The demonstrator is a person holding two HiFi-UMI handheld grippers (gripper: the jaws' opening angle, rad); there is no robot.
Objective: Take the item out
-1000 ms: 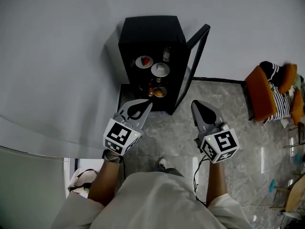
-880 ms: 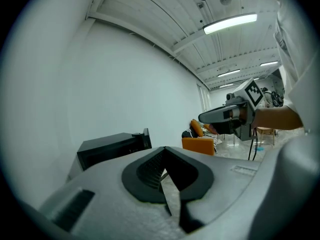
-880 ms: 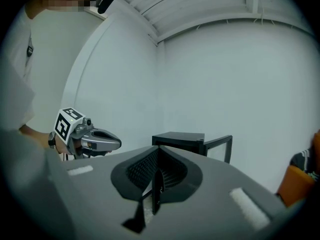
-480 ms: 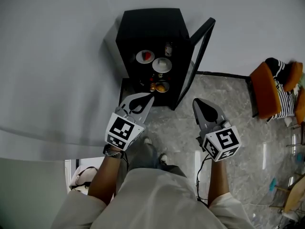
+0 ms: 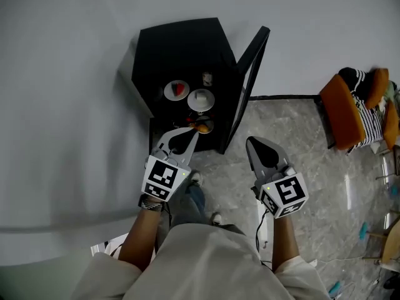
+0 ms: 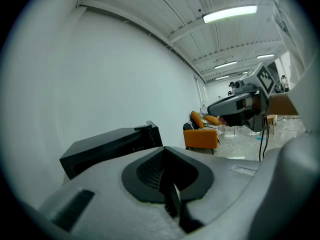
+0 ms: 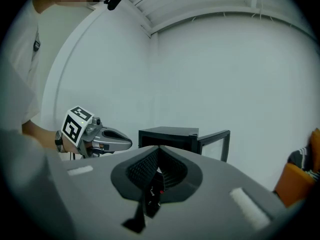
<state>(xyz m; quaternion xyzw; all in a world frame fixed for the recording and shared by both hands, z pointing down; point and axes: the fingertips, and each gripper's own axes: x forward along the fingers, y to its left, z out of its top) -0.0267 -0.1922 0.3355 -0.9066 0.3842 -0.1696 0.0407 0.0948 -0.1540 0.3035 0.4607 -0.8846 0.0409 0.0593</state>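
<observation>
Light is soft and even; a ceiling strip light (image 6: 230,13) glows in my left gripper view. The polished floor (image 5: 300,136) carries pale glare streaks. Both gripper views curve into black corners, and my left tool (image 6: 170,184) looks blurred up close.

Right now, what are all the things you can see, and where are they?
cabinet: one, black, by the white wall, door open
plate: one, white with something red, inside, left
dish: one, white, right of the plate
small jar: one, colour unclear, past the dish
orange item: one, inside, lowest, too small to name
chair: one, orange, far right, striped cloth on it
left gripper: one, grey, shut, empty, pointing at the cabinet
right gripper: one, grey, shut, empty, over the grey floor
</observation>
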